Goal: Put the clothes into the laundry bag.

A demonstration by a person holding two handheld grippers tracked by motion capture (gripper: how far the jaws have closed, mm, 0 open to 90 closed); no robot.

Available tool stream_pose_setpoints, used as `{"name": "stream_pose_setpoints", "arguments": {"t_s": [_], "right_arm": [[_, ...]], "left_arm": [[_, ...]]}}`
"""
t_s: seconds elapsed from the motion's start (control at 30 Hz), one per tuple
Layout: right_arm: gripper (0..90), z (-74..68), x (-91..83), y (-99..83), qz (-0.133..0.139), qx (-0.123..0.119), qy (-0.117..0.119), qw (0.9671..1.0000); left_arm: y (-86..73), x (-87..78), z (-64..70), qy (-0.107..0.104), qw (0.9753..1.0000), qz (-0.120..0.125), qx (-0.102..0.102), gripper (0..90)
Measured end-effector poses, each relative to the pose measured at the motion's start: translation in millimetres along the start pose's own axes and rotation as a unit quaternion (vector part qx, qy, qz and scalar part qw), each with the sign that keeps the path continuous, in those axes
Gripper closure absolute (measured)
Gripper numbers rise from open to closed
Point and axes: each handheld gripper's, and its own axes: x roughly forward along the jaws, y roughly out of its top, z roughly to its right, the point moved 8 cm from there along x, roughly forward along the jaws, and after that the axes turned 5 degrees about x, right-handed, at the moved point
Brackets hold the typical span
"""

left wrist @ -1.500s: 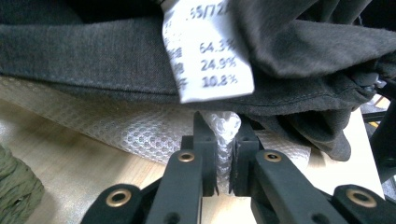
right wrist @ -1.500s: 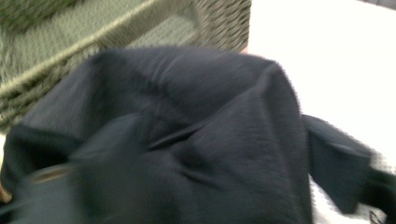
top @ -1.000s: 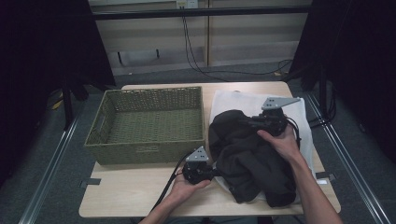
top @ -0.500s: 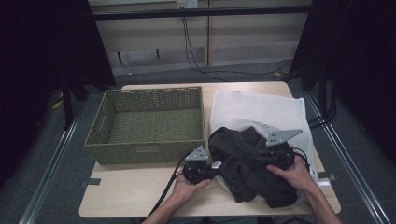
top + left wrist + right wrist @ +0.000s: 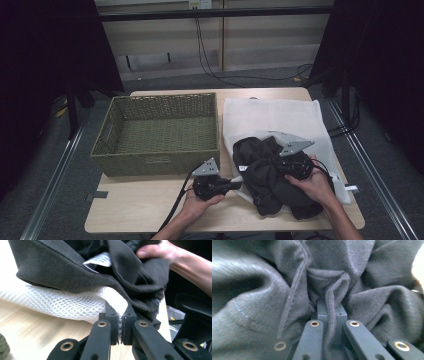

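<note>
Lying bunched at the near right of the counter: dark garment, resting on the white mesh bag. Clenching a corner of that mesh bag, jaws pressed together just under the garment's edge: left gripper. Pinching a fold of the dark garment between closed jaws, buried in the cloth: right gripper. Sitting at the left, apart from the cloth, holding nothing: green wicker basket.

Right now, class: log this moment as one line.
left hand-held gripper: shut on mesh laundry bag | right hand-held gripper: shut on dark garment
</note>
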Motion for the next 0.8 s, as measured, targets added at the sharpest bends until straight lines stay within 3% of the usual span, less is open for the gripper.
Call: {"name": "stream_pose_setpoints", "arguments": {"t_s": [0.13,0.27,0.37,0.4,0.43,0.53,0.63,0.73,0.8], "right_arm": [[88.6,18.7,4.6,0.4,-0.002,0.005,-0.037,0.9993],[88.6,37.6,10.1,2.6,0.006,0.008,-0.071,0.9974],[88.7,54.4,12.6,5.2,0.009,0.013,-0.107,0.9941],[88.7,61.0,12.5,4.5,0.001,0.009,-0.132,0.9913],[88.7,67.0,13.4,4.0,-0.005,0.018,-0.141,0.9898],[88.6,72.5,14.5,6.1,0.012,0.037,-0.13,0.9908],[88.2,62.2,11.1,9.1,0.046,0.043,-0.098,0.9932],[87.0,47.9,1.5,10.9,0.077,0.043,-0.065,0.994],[84.3,43.5,-4.9,11.8,0.087,0.047,-0.048,0.9939]], "left_arm": [[1.7,-1.4,7.1,-0.001,0.9995,-0.006,0.03,87.6],[0.0,-0.9,10.8,-0.004,0.9992,-0.01,0.038,87.7],[-1.5,-2.6,11.1,-0.008,0.999,-0.013,0.042,87.8],[-1.9,-2.8,11.3,-0.007,0.999,-0.011,0.044,87.8],[-3.3,-4.3,9.8,-0.006,0.999,-0.016,0.042,87.8],[-9.2,-2.8,4.8,-0.009,0.9989,-0.035,0.028,87.4],[-14.0,-3.4,1.3,-0.003,0.9985,-0.044,0.032,85.1],[-12.3,-9.4,-3.3,0.005,0.9992,-0.035,0.02,70.4],[-8.5,-14.4,-5.9,0.014,0.999,-0.033,0.025,61.7]]}}
